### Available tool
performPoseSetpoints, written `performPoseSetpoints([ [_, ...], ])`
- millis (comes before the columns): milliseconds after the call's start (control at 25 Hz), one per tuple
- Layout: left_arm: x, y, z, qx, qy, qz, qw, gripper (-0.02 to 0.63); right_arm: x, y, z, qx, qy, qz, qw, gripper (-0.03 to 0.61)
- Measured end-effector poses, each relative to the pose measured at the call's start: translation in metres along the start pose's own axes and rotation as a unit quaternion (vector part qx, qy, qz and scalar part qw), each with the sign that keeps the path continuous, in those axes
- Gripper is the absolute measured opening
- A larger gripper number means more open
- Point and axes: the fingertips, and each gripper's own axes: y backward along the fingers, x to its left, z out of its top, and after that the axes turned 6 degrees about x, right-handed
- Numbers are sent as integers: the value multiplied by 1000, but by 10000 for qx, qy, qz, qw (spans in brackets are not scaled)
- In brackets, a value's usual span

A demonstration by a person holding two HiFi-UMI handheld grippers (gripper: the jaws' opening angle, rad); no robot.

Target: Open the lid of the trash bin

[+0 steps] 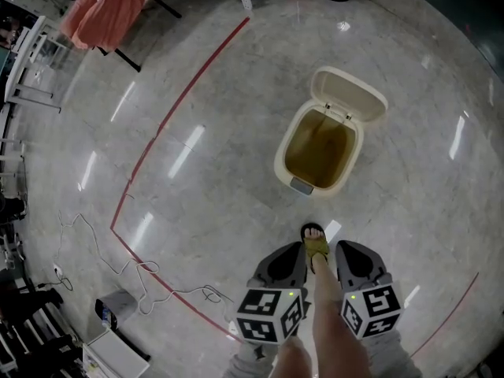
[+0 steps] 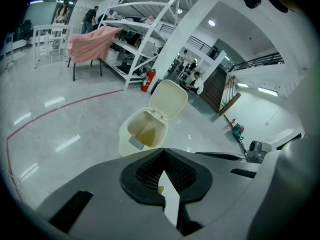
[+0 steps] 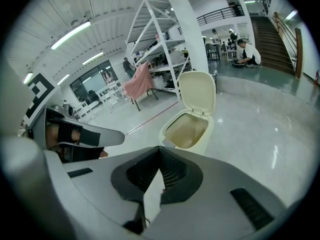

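Trash bin: on the floor ahead of both grippers, well apart from them; lid tipped up.
Floor: pale, glossy, crossed by a red line; white racks and a pink cloth beyond.
Left gripper: fingers clenched tip to tip, holding nothing.
Right gripper: fingers likewise closed, empty; a sandalled foot between the two.

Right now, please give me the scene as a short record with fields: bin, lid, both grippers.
bin: cream, upright, ahead of both grippers
lid: open, tipped back at the far side
left gripper: shut, empty, apart from bin
right gripper: shut, empty, apart from bin
foot: in sandal, between the grippers, near bin
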Motion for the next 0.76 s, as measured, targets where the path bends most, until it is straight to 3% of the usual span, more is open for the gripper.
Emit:
performPoseSetpoints([
  [760,-10,0,4,-78,51,-8,10000,6,-4,14,12,-132,78,-37,9999,-3],
])
